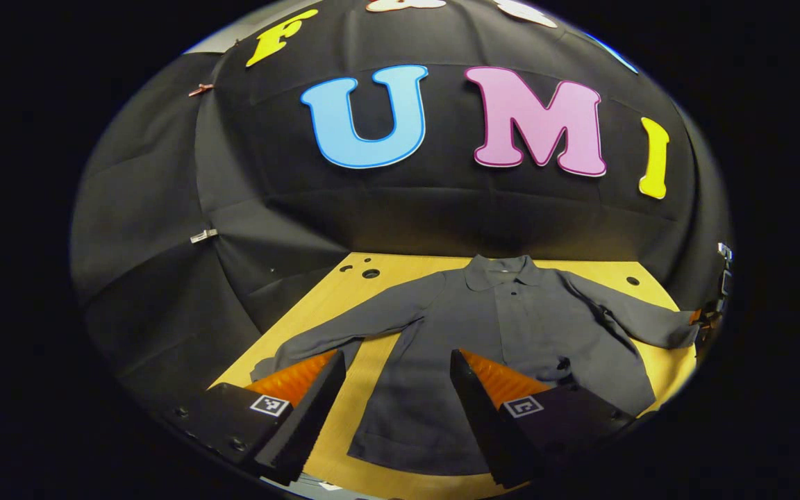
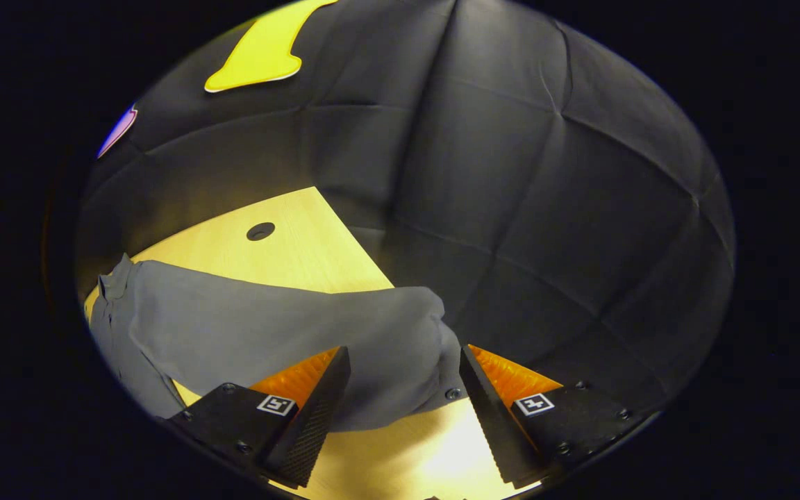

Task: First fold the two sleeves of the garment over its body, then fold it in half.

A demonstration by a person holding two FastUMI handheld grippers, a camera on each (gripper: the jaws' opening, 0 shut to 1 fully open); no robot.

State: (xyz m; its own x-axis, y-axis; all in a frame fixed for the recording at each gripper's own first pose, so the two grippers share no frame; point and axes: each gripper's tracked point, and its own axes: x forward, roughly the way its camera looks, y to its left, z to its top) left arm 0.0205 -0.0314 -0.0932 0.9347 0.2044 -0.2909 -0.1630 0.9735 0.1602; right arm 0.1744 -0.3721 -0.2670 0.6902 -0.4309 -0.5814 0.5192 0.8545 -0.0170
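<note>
We're starting the sleeve step: shirt (image 1: 504,347) lying flat on table (image 2: 289,243), both sleeves out. Right hand-held gripper (image 2: 405,396) gaping wide around the cuff (image 2: 414,347); left hand-held gripper (image 1: 396,389) hovering wide. Next we're needing to pinch that cuff

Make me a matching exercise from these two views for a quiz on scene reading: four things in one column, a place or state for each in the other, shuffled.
Things:
1. shirt
2. cuff
3. left gripper
4. table

Places or states:
a. between the open right gripper's fingers
b. open above the hem
c. spread flat, sleeves out
d. bare wood with a round hole

Pairs: 1-c, 2-a, 3-b, 4-d
</note>
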